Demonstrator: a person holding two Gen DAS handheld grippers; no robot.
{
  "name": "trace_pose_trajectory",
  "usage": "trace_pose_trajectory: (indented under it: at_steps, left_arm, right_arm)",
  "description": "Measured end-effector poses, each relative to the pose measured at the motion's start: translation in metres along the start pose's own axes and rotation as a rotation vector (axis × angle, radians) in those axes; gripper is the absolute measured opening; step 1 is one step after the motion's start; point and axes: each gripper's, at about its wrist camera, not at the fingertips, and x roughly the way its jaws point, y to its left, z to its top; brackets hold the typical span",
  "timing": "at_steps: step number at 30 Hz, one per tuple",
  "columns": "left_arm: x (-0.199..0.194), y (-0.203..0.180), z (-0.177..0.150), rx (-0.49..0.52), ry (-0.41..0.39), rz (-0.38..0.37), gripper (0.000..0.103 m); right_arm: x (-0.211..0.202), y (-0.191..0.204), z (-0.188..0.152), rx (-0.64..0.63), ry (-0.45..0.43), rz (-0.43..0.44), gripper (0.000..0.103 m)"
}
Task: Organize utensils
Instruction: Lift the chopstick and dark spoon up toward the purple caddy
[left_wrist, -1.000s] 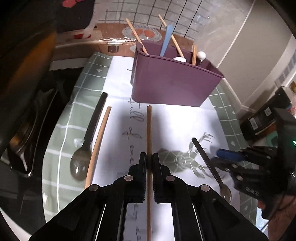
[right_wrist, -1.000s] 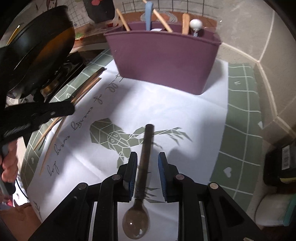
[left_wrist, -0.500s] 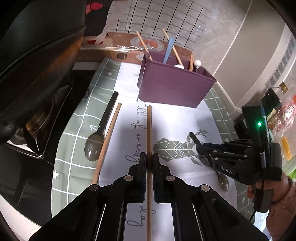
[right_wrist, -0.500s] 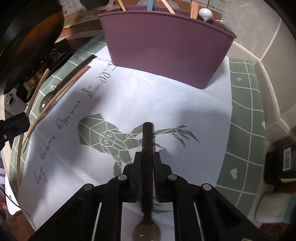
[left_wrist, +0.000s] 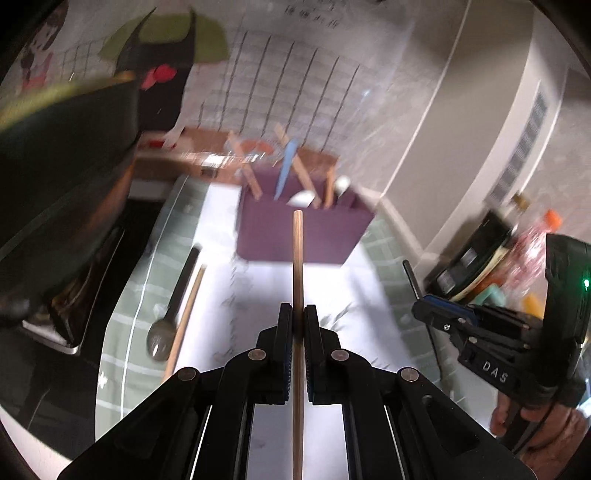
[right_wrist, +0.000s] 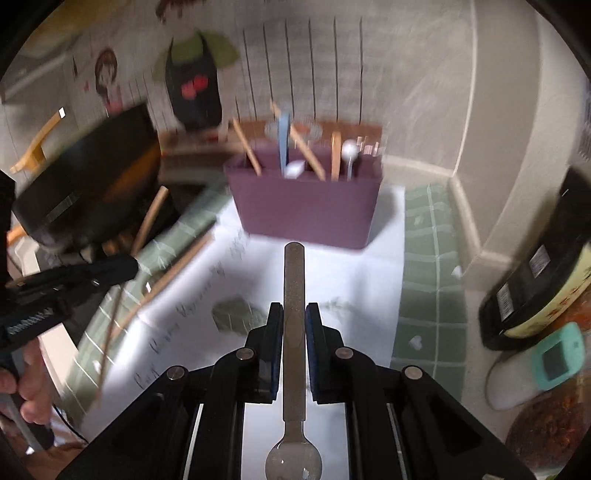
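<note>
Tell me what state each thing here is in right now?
Left gripper: shut on the chopstick.
Right gripper: shut on the spoon.
Purple holder: upright, utensils standing inside.
Second spoon: lying on the mat.
Second chopstick: lying beside it.

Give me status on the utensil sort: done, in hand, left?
Done: several utensils stand in the purple bin. In hand: left gripper is clamped on a chopstick, right gripper on a spoon, both pointing at the bin. Left: a second spoon and chopstick on the mat.
</note>
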Motion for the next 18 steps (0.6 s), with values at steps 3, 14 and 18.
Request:
trace_pose_trajectory:
  at_steps: [3, 14, 18]
  left_arm:
    - [-0.015, -0.016, 0.032, 0.033, -0.087, -0.028, 0.006]
    - [-0.085, -0.075, 0.170, 0.180, -0.504, -0.057, 0.006]
    - [-0.081, -0.077, 0.187, 0.206, -0.580, -0.030, 0.006]
  right_arm:
    - [-0.031, 0.001, 0.030, -0.012, -0.131, -0.019, 0.010]
    - [-0.103, 0.014, 0.173, -0.163, -0.547, -0.095, 0.011]
    - [-0.102, 0.015, 0.199, -0.166, -0.597, -0.095, 0.011]
